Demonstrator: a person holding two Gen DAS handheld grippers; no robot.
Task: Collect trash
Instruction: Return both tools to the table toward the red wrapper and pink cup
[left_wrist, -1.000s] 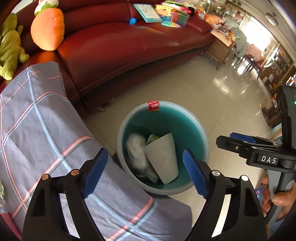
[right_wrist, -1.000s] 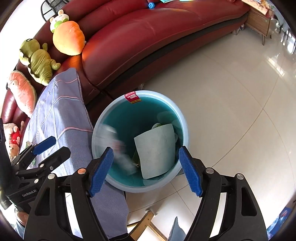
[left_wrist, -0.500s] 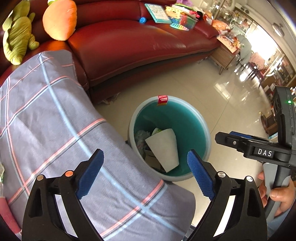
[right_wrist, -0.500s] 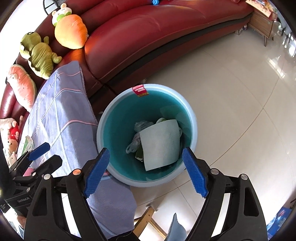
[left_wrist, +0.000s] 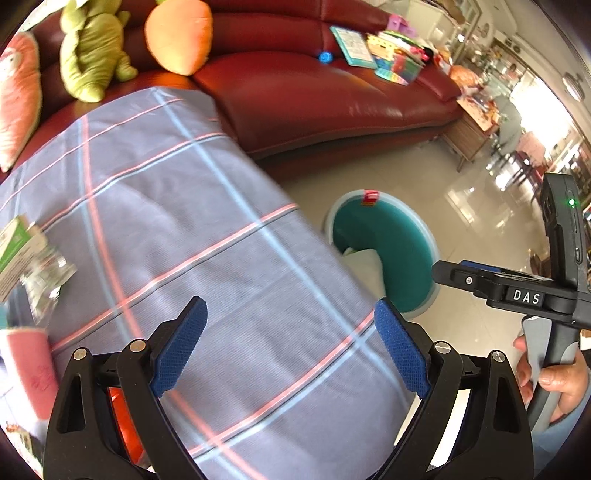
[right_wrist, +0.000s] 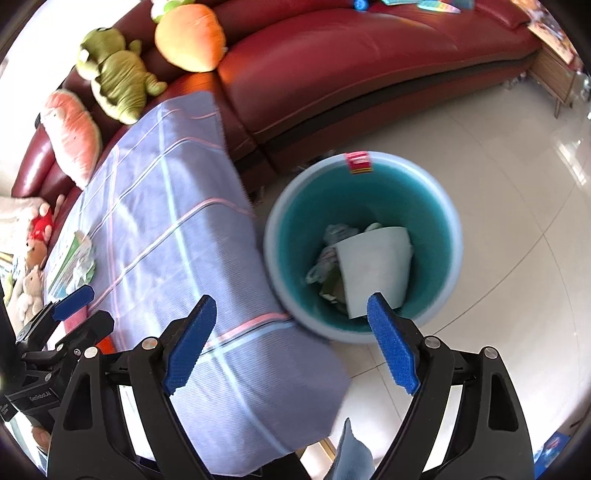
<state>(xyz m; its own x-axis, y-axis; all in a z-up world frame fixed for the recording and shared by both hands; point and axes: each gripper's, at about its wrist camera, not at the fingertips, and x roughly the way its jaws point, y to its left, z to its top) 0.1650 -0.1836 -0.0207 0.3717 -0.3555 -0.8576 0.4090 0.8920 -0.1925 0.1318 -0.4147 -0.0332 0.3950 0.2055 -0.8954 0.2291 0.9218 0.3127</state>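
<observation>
Now both tools are empty: the left tool (left_wrist: 290, 345) gapes wide over the cloth-covered bench (left_wrist: 177, 221), the right tool (right_wrist: 291, 341) is opening above its corner. Remaining trash (left_wrist: 26, 254) lies at the bench's far-left edge; the bin (right_wrist: 364, 247) stands on the floor beside it. A hasty reach could snag the cloth, dragging litter off.

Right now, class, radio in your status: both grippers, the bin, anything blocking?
Left gripper open, empty. Right gripper opening, empty. Trash bin holds paper. More litter on checked cloth; nothing blocking.
</observation>
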